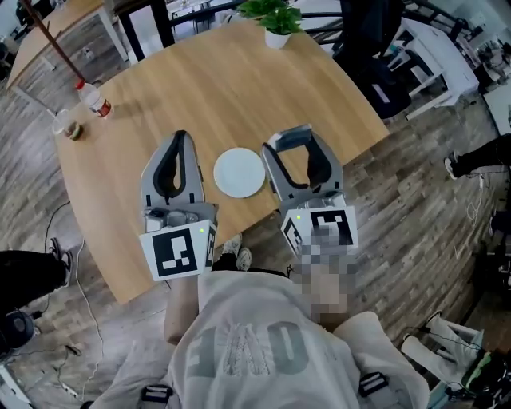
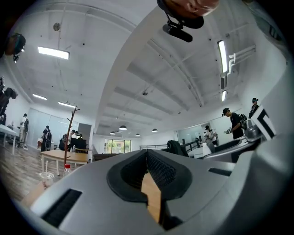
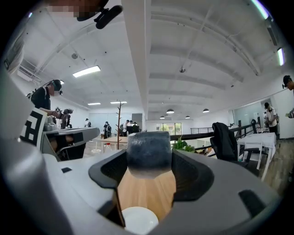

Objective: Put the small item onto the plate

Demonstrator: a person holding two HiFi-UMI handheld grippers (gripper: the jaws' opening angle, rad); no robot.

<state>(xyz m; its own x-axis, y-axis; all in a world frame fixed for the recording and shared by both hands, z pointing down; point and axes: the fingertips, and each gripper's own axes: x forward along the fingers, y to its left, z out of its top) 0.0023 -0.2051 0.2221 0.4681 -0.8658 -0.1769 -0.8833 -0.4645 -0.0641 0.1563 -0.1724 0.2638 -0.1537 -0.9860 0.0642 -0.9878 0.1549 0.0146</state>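
Small item [image 3: 148,153], a dark grey block, is pinched between the jaws of the right gripper [image 1: 297,148], over the wooden table [image 1: 200,88] just right of the white plate [image 1: 239,172]. Left gripper [image 1: 179,144] lies on the plate's other side, jaws pressed together on nothing. At the table's far edges are a potted plant [image 1: 275,20] and a bottle [image 1: 94,97]; plank floor [image 1: 415,184] all round, in an open office.
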